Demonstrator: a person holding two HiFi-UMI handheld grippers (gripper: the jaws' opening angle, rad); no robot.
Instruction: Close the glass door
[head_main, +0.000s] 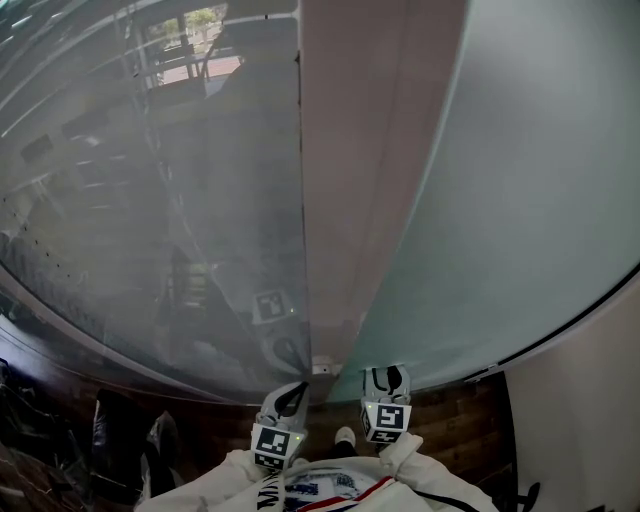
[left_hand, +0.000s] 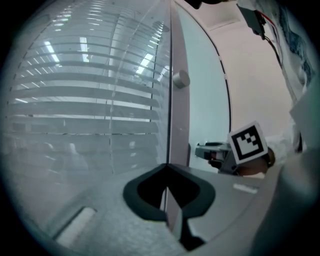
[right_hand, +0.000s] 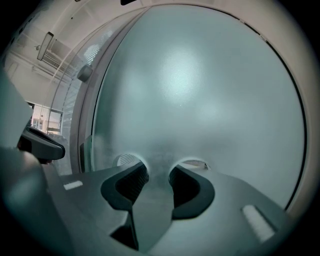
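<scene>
Wooden floor (head_main: 470, 415) beneath. Left gripper (left_hand: 167, 170) clenched on glass door (left_hand: 170, 110) edge; right gripper (right_hand: 157, 175) parted, empty, close before frosted pane (right_hand: 200, 90).

Glass door (head_main: 150, 250): smooth, glossy, reflective pane; adjoining panel (head_main: 530, 200): frosted, matt glass; floor (head_main: 455, 425): dark wood; right gripper (right_hand: 157, 171): matt grey plastic
</scene>
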